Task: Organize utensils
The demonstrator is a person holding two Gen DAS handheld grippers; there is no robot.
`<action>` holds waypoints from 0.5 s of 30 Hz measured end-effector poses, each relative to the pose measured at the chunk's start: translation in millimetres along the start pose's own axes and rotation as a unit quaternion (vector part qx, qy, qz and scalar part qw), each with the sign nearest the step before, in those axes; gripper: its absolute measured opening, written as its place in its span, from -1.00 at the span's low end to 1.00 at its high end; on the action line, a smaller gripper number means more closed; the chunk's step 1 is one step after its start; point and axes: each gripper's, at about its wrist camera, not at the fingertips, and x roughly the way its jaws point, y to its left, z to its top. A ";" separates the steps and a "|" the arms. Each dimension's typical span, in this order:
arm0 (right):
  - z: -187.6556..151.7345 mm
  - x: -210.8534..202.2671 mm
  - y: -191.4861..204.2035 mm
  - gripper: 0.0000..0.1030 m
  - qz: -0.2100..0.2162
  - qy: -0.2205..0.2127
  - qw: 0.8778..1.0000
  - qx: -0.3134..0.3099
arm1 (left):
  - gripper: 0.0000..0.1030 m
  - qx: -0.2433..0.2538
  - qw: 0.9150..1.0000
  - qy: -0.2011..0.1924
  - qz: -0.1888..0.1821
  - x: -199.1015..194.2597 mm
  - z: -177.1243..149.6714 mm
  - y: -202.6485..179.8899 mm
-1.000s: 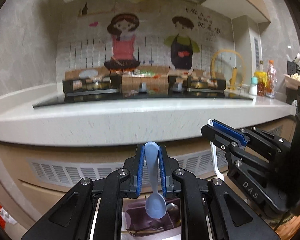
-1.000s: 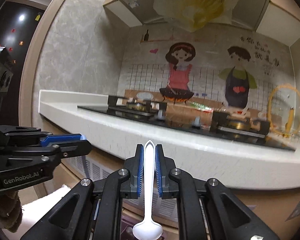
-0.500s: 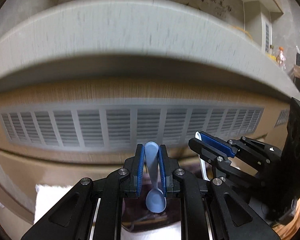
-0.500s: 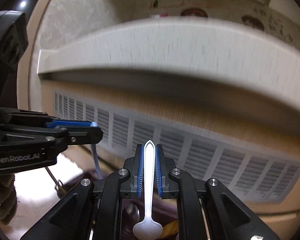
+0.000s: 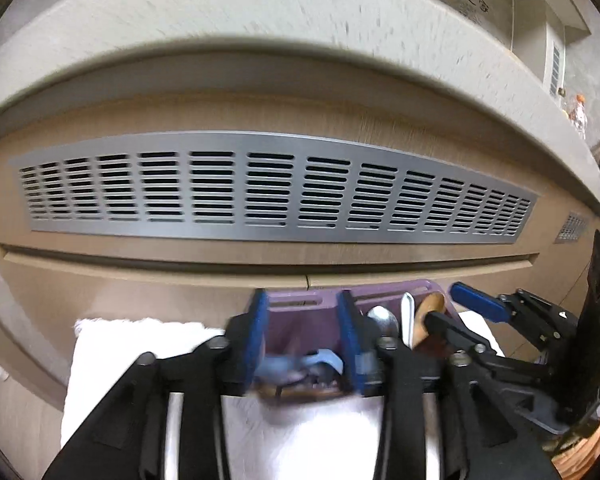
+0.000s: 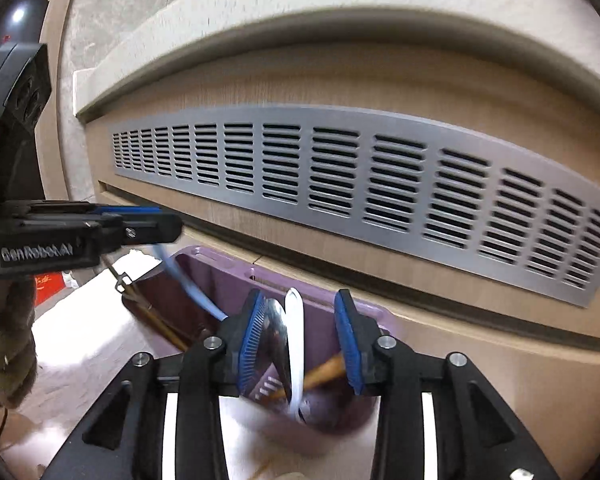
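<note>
A purple utensil holder [image 5: 300, 304] [image 6: 220, 276] stands on a white cloth. My left gripper [image 5: 302, 336] is open just above it; the light blue spoon [image 5: 300, 362] lies loose in the holder, its handle leaning out [image 6: 188, 284]. My right gripper [image 6: 298, 332] is open over the holder's right part; the white spoon [image 6: 294, 332] stands free between the jaws, beside a metal spoon [image 6: 276, 320] and a wooden utensil [image 6: 324, 368]. The right gripper also shows in the left wrist view [image 5: 456, 304].
A white cloth [image 5: 140, 344] covers the surface under the holder. A wood cabinet front with a long grey vent grille [image 5: 276, 188] rises close behind, under a pale countertop edge [image 5: 260, 12]. Thin wooden sticks [image 6: 152, 312] lean in the holder's left part.
Both grippers dropped lower toward the holder and opened. The blue spoon left the left jaws and the white spoon left the right jaws, both now in the holder.
</note>
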 end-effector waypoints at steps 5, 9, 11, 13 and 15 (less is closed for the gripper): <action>-9.6 -40.3 2.8 -0.10 -0.010 0.011 1.000 0.004 | 0.02 0.000 0.999 0.016 0.032 -40.2 -22.9 1.1; -26.7 -69.5 13.2 0.03 -0.004 0.035 0.999 0.001 | 0.11 0.003 0.997 0.034 0.063 -65.5 -52.3 3.3; -36.9 -79.2 20.6 0.06 0.001 0.048 0.999 -0.004 | 0.15 0.002 0.997 0.045 0.069 -74.3 -67.5 1.8; -48.6 -85.8 31.6 0.06 0.005 0.063 0.998 -0.013 | 0.17 -0.003 0.996 0.058 0.064 -81.1 -79.8 2.6; -59.8 -91.9 40.2 0.07 0.011 0.076 0.997 -0.023 | 0.20 -0.005 0.995 0.074 0.060 -88.8 -92.8 0.6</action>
